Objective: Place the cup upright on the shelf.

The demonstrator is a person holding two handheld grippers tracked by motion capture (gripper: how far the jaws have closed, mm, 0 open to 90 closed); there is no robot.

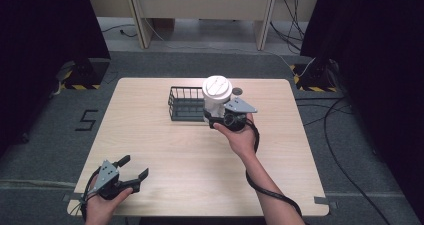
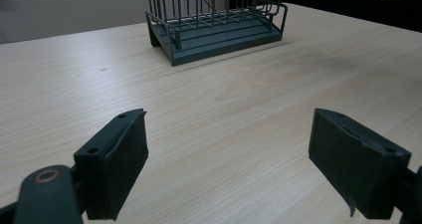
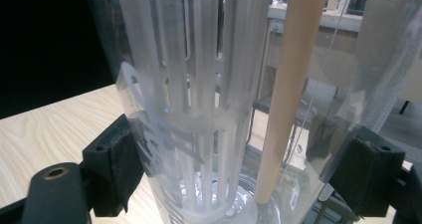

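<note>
Wire basket (image 1: 186, 104) sits on the table (image 1: 165, 150) toward the far edge, near centre. Right gripper (image 1: 216, 119) holds a lidded container (image 1: 216, 96) just right of the basket, touching or nearly so. Left gripper (image 1: 134, 167) is at the near-left corner, well apart from both, jaws pointing toward the basket (image 2: 216, 20).

One wire basket (image 1: 186, 105), one lidded container (image 1: 216, 96), two tools.
</note>
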